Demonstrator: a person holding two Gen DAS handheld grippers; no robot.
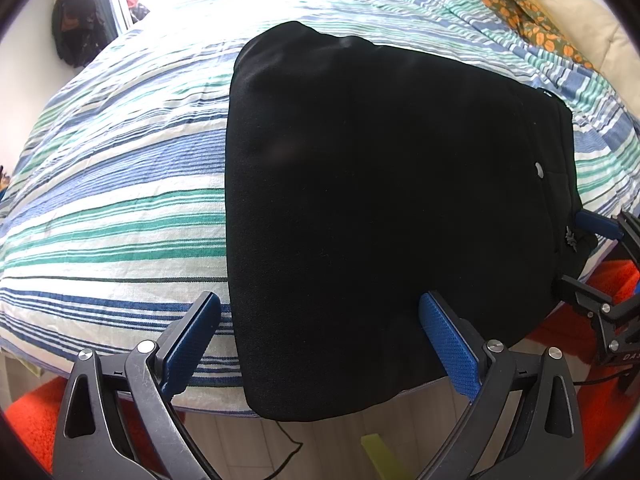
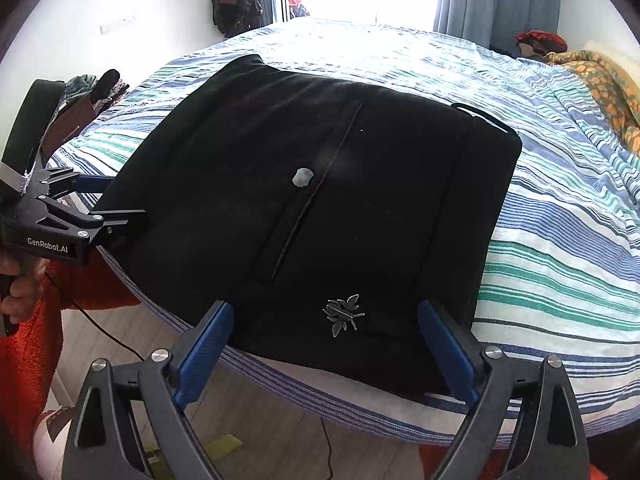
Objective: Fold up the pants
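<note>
Black pants (image 2: pixel 312 216) lie folded into a compact square at the near edge of the striped bed (image 2: pixel 560 240), within easy reach. My left claw (image 1: pixel 320 340) and right claw (image 2: pixel 326 348) both hang spread wide over its near edge, pinching nothing, likely checking the fold.

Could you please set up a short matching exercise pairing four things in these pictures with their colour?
Things:
1. pants
2. bedsheet
3. rug
4. blanket by the pillow

Colours:
A. orange-red
B. black
C. green with orange pattern
D. white with blue and green stripes

Pairs: 1-B, 2-D, 3-A, 4-C
</note>
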